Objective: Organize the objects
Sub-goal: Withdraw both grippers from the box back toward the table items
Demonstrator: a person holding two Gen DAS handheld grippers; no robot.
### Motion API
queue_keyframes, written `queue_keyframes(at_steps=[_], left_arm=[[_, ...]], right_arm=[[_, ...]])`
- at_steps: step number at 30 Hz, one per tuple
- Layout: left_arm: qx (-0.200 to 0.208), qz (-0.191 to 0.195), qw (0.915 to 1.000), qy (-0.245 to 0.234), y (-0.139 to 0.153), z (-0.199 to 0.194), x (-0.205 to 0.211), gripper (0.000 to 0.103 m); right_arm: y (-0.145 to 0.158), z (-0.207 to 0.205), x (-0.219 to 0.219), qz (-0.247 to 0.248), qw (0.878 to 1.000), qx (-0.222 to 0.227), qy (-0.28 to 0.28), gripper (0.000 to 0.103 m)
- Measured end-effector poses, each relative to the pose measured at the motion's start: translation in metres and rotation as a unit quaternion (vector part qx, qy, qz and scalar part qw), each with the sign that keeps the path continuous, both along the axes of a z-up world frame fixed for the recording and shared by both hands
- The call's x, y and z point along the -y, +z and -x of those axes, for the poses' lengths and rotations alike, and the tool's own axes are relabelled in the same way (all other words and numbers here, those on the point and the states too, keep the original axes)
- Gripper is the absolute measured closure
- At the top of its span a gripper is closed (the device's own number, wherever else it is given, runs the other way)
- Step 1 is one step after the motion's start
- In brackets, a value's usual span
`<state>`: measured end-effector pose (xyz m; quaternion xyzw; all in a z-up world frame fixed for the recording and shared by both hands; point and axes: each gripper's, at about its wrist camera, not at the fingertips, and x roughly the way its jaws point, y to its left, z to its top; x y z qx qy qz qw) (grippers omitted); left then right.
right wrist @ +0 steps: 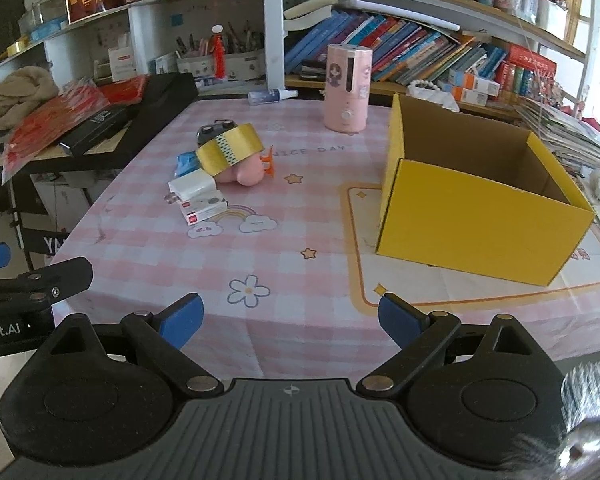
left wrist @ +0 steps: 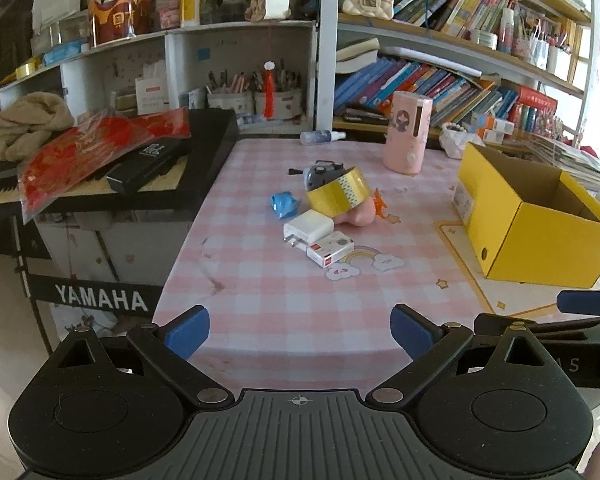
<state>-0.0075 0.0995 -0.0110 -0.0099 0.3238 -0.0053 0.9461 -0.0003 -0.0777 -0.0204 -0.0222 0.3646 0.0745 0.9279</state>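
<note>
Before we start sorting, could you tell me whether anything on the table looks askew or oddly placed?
Yes: the gold tape roll sits tilted, propped on the pink toy and a grey gadget instead of lying flat. The yellow box stands upright.

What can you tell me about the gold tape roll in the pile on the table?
The gold tape roll is a wide ring of shiny metallic gold tape with a patterned teal-and-white strip across its outer face. It sits tilted on top of the pile, leaning on the pink toy with a dark grey gadget behind it. The white charger lies just in front; the views don't settle whether they touch. Neither gripper is near it.
</note>
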Motion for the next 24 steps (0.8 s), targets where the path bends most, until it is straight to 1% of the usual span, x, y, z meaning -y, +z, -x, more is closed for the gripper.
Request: queue_keyframes(at_steps=[8, 14, 24], left_arm=[[-0.008, -0.006, 0.9998, 0.016, -0.005, -0.028, -0.006, 0.005], [-0.017, -0.005, 0.9995, 0.025, -0.009, -0.057, -0.006, 0.005], [-0.032, 0.015, 0.9984, 0.044, -0.013, -0.11, -0.007, 0.005]], right_arm=[[-0.005, -0.036, -0.007, -0.006, 1.0, -0.007, 0.01, 0.008], [-0.001, -0.07, -0.01, -0.009, 1.0, 0.004, 0.021, 0.008], [0.004, -0.135, -0.012, -0.02, 0.999, 0.013, 0.045, 0.009]])
